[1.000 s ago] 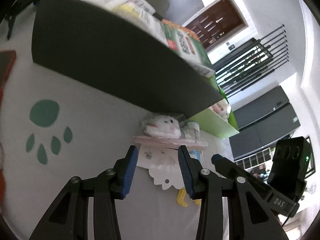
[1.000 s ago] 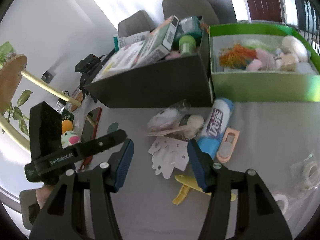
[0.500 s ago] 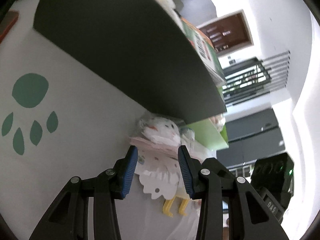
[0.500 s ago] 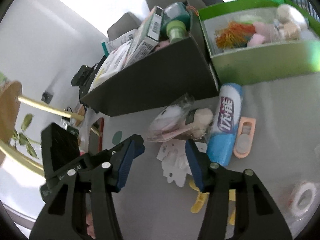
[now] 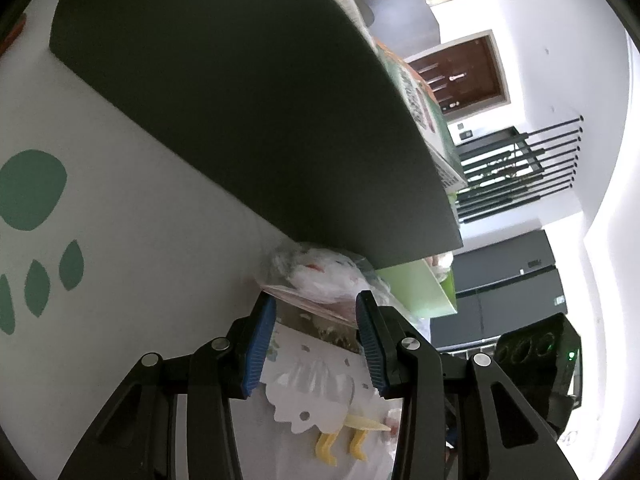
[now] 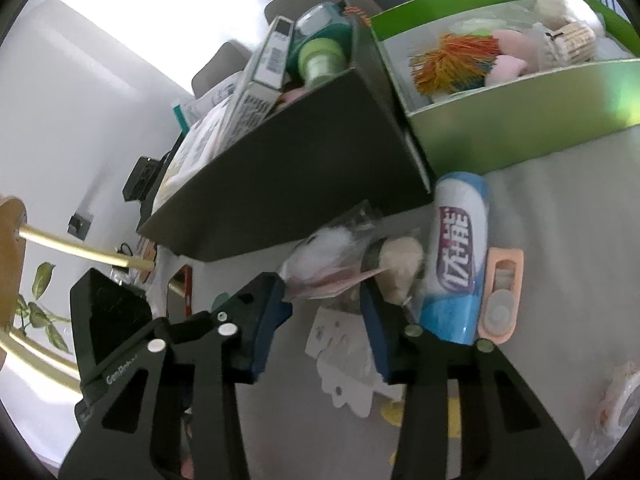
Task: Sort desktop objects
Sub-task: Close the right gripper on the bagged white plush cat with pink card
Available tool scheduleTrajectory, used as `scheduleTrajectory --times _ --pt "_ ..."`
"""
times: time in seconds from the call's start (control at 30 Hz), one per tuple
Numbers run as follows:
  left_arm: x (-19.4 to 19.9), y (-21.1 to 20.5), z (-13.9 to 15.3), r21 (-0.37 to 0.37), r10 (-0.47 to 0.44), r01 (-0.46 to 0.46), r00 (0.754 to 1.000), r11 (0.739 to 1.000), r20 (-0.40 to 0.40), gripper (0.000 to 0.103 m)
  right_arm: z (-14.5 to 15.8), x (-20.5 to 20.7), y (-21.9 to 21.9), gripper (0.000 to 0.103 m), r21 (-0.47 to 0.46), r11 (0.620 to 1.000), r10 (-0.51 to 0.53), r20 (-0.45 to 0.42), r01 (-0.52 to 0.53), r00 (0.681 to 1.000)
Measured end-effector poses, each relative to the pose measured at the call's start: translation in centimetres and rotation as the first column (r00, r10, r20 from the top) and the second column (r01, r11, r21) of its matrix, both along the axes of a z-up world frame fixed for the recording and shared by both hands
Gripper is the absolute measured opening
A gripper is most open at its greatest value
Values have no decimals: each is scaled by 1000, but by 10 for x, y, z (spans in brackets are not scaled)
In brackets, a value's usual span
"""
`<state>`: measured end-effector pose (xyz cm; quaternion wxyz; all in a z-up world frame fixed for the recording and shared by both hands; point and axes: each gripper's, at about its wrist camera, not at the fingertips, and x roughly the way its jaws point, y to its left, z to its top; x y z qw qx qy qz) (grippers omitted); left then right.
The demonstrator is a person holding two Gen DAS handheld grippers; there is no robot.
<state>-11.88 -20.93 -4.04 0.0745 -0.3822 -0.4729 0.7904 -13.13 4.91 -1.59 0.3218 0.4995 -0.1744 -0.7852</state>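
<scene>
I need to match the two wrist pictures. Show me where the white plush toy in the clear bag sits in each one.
Left wrist view: the bagged plush toy lies just past the left gripper, under the black box.
Right wrist view: it sits centre frame, just beyond the right gripper, left of the blue and white roll.
Shared landmark: the black box right behind the toy.

Your black bin (image 5: 248, 120) looks matt and smooth, the green box (image 6: 540, 104) a shinier card. The plush toy (image 6: 332, 248) sits in crinkly clear plastic; the blue bottle (image 6: 456, 256) is glossy. The tabletop (image 5: 132, 264) looks smooth and matt, and the tag (image 5: 316, 392) is white paper.
</scene>
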Motion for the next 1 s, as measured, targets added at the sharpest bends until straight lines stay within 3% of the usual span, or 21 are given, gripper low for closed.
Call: scheduleTrajectory --times 0.23,0.33,0.4,0.6,0.77,1.0 --pt "2 -2 -7 15 -2 2 1000 1000 -10 41 -6 -5 3 30 -24 1000 -15 14 15 1000" --pt "3 -1 -8 19 -9 9 1000 1000 -9 41 -7 -7 10 32 -60 996 -56 52 59 997" --pt "4 0 -10 22 -13 13 1000 1000 -6 41 -9 -10 13 40 -87 993 -73 79 80 994" --pt "4 7 -9 5 -32 32 999 999 5 41 -8 -13 17 42 -100 987 -118 100 128 988" --pt "9 4 -10 18 -16 16 1000 1000 5 41 -11 -13 23 29 -97 987 -119 94 128 988" --pt "13 18 5 -123 -6 3 1000 992 -19 41 -13 -7 31 22 -118 986 -105 80 114 991"
